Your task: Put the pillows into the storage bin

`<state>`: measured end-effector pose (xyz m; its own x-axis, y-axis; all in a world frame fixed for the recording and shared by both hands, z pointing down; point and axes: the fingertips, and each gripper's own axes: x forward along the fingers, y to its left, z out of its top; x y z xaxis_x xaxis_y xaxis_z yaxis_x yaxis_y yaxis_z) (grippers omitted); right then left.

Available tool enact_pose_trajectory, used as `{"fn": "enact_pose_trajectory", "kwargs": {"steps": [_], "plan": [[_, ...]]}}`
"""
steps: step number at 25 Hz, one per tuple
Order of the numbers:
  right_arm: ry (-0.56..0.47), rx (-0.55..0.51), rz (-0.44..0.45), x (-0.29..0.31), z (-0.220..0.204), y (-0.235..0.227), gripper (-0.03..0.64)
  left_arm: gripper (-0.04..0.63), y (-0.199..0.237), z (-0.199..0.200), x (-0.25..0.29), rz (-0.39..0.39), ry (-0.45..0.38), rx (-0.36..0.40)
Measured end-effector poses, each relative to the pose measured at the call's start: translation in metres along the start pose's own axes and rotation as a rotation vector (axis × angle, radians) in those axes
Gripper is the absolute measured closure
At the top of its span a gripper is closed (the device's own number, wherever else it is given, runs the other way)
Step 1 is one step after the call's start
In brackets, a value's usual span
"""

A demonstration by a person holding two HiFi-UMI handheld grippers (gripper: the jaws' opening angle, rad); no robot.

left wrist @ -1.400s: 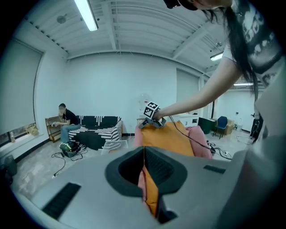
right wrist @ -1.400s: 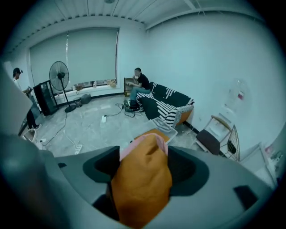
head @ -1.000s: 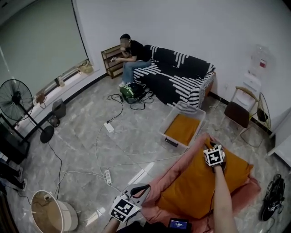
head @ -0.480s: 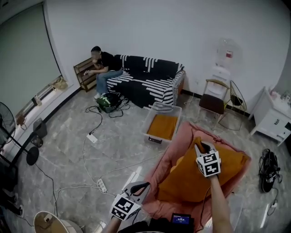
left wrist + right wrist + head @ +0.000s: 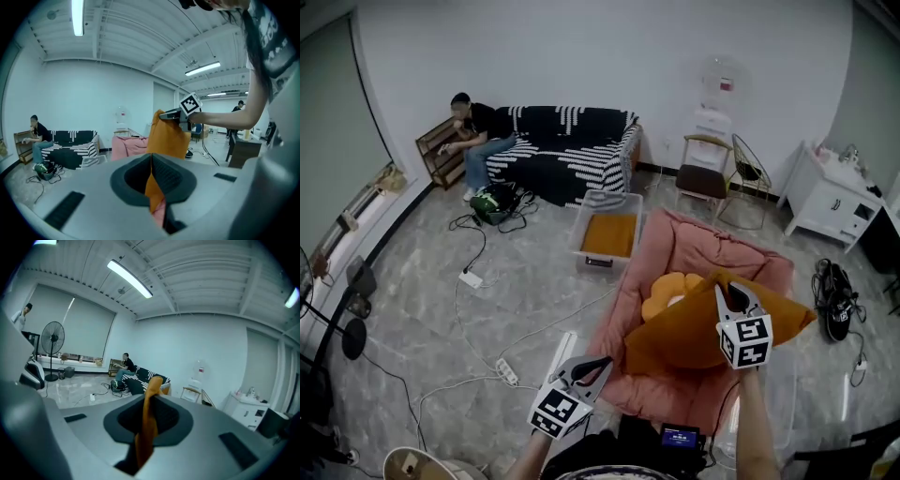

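Note:
A large orange pillow (image 5: 689, 328) hangs lifted above the pink floor cushion (image 5: 694, 246). My right gripper (image 5: 729, 289) is shut on its top edge. Its jaws have just been closing, and the orange fabric (image 5: 149, 418) is pinched between them. A yellow flower-shaped pillow (image 5: 664, 292) lies on the pink cushion under it. The clear storage bin (image 5: 578, 241) stands beyond, by the sofa, with another orange pillow (image 5: 607, 234) inside. My left gripper (image 5: 602, 363) hovers low at the left of the cushion, tips together, holding nothing. Its view shows the lifted pillow (image 5: 168, 136) ahead.
A striped sofa (image 5: 567, 155) with a seated person (image 5: 478, 131) lines the far wall. A chair (image 5: 698, 176) and a white cabinet (image 5: 830, 202) stand at the back right. Cables and power strips (image 5: 506, 375) cross the floor at left. Shoes (image 5: 834, 300) lie at right.
My right gripper has risen with the orange pillow, lifting it off the pink cushion and baring the yellow pillow. The head view has swung right. My left gripper has shifted slightly.

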<state>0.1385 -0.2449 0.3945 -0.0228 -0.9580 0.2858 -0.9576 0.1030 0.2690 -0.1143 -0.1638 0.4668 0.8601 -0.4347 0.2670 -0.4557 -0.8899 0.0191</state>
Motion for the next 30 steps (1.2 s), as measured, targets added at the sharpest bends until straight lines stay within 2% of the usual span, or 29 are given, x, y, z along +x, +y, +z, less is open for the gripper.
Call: {"fn": "enact_pose_trajectory", "kwargs": {"steps": [5,11,15,21,23,27,30], "plan": [[-0.035,0.174,-0.147,-0.071,-0.019,-0.035,0.595,0.583,-0.033,-0.005,0.004,-0.089,-0.014,0.009],[-0.129,0.432,-0.348,-0.163,-0.034,-0.118,0.598,0.583,-0.077,0.014,0.027,-0.207,-0.044,0.031],[-0.200,0.445,-0.441,-0.225,-0.027,-0.163,0.600,0.583,-0.109,0.025,0.052,-0.278,-0.040,0.047],[-0.231,0.352,-0.537,-0.326,-0.029,-0.240,0.600,0.583,-0.192,0.050,0.114,-0.391,-0.040,0.096],[-0.232,0.378,-0.574,-0.359,-0.045,-0.272,0.600,0.583,-0.219,0.060,0.140,-0.405,-0.039,0.100],[-0.287,0.500,-0.609,-0.420,-0.088,-0.331,0.600,0.583,-0.279,0.075,0.186,-0.433,-0.067,0.079],[-0.297,0.512,-0.614,-0.452,-0.109,-0.375,0.600,0.583,-0.322,0.086,0.221,-0.436,-0.078,0.081]]}}
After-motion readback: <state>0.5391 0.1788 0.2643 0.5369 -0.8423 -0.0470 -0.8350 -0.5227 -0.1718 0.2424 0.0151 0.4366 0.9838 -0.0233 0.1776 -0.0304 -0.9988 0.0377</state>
